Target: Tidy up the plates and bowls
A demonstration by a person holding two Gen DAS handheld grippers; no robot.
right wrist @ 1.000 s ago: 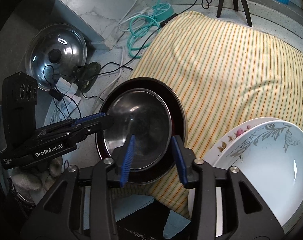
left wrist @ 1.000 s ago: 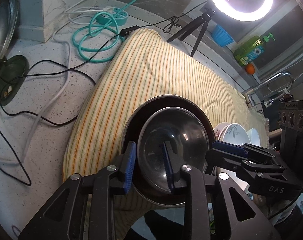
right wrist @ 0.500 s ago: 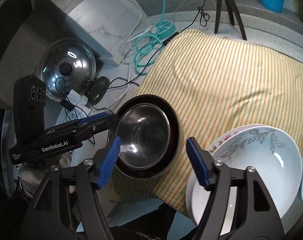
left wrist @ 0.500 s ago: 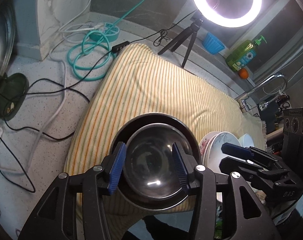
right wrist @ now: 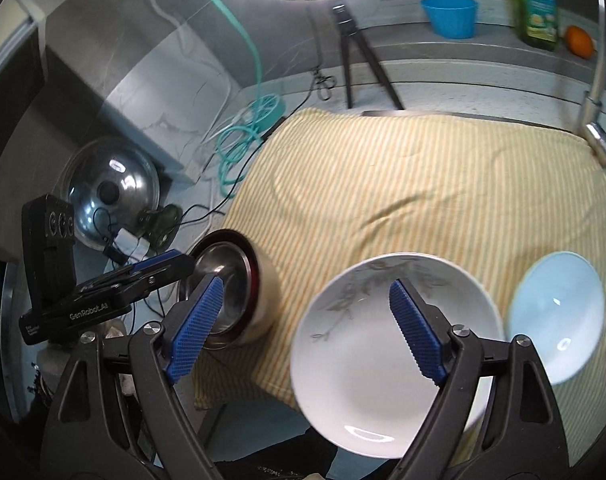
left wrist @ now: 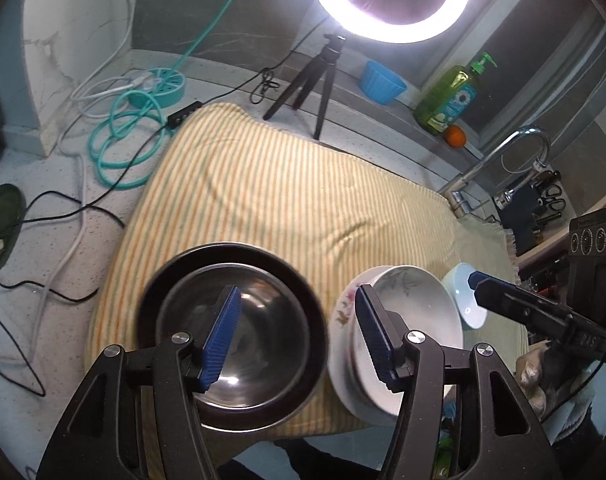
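A steel bowl [left wrist: 259,344] sits nested in a dark bowl [left wrist: 171,280] on the striped cloth [left wrist: 295,200]; both show in the right wrist view [right wrist: 227,280]. A white leaf-patterned bowl [left wrist: 415,304] rests on a flowered plate [left wrist: 343,316], with a pale blue bowl [left wrist: 463,300] to its right. My left gripper [left wrist: 299,336] is open and empty above the gap between the steel bowl and the white bowl. My right gripper [right wrist: 303,328] is open and empty over the white bowl [right wrist: 367,360]; the blue bowl [right wrist: 555,316] lies right of it.
A ring light on a tripod [left wrist: 319,76], a blue tub [left wrist: 383,80], a soap bottle [left wrist: 451,96] and an orange [left wrist: 455,136] stand at the back. A tap [left wrist: 499,160] is at the right. Cables [left wrist: 119,148] and a pot lid [right wrist: 111,192] lie left of the cloth.
Both grippers opened wide, let go of the steel bowl and pulled back and up. Both views swung right, bringing the white and blue bowls into view.
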